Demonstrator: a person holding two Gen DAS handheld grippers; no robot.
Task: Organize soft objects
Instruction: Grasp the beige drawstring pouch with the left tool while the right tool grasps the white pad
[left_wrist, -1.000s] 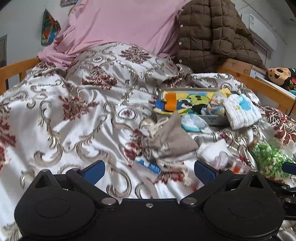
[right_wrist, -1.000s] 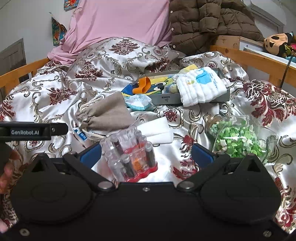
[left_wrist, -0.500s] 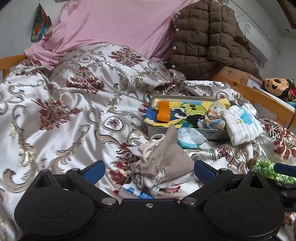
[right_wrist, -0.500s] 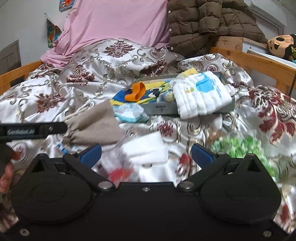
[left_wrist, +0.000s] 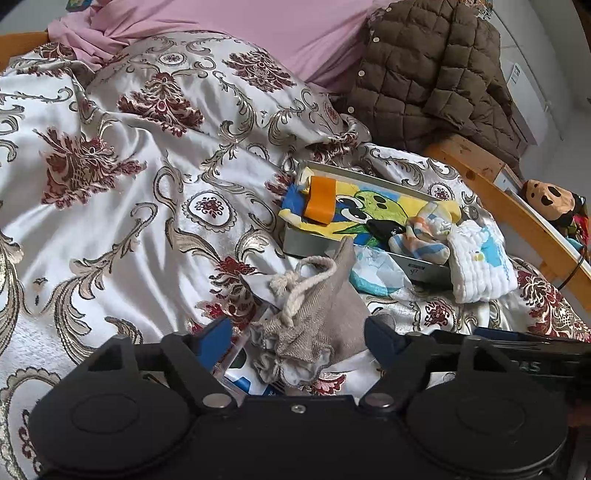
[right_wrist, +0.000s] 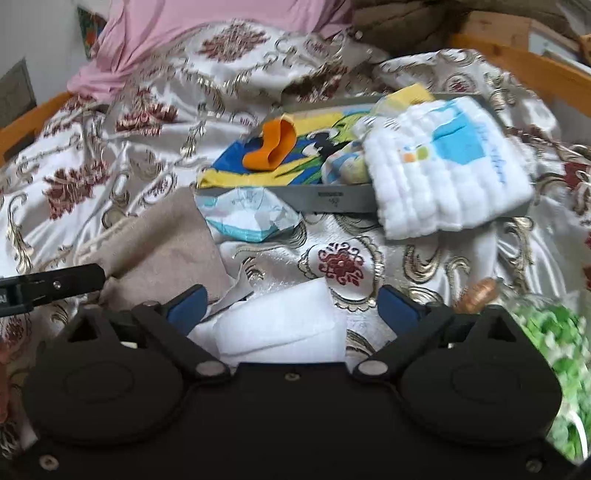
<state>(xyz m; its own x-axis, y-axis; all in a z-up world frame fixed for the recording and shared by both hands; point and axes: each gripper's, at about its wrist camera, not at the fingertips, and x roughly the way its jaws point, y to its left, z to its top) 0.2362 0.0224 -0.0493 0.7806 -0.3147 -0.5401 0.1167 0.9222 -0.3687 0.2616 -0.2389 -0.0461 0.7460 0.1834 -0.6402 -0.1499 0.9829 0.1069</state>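
Observation:
A beige drawstring pouch (left_wrist: 314, 321) lies on the patterned bedspread between the fingers of my left gripper (left_wrist: 298, 338). Its jaws are closing, and the blue pads stand beside the pouch without clearly pressing it. In the right wrist view a folded white cloth (right_wrist: 280, 325) lies between the fingers of my right gripper (right_wrist: 291, 304), whose jaws are also closing with gaps on both sides. Further back a grey tray (left_wrist: 306, 243) holds a colourful cloth (left_wrist: 373, 210), an orange band (left_wrist: 321, 199) and a striped sock (left_wrist: 424, 232). A white quilted cloth (right_wrist: 443, 177) hangs over its front edge.
A light blue packet (right_wrist: 247, 214) lies in front of the tray. A bag of green bits (right_wrist: 554, 332) sits at the right. A brown quilted jacket (left_wrist: 436, 74) and a pink sheet (left_wrist: 258, 22) are piled behind. A wooden bed rail (left_wrist: 491, 192) and a plush toy (left_wrist: 550, 199) border the right side.
Both grippers moved forward over the bed. The left one came up around the pouch and its jaws narrowed. The right one passed the pack of small bottles and now straddles the white cloth.

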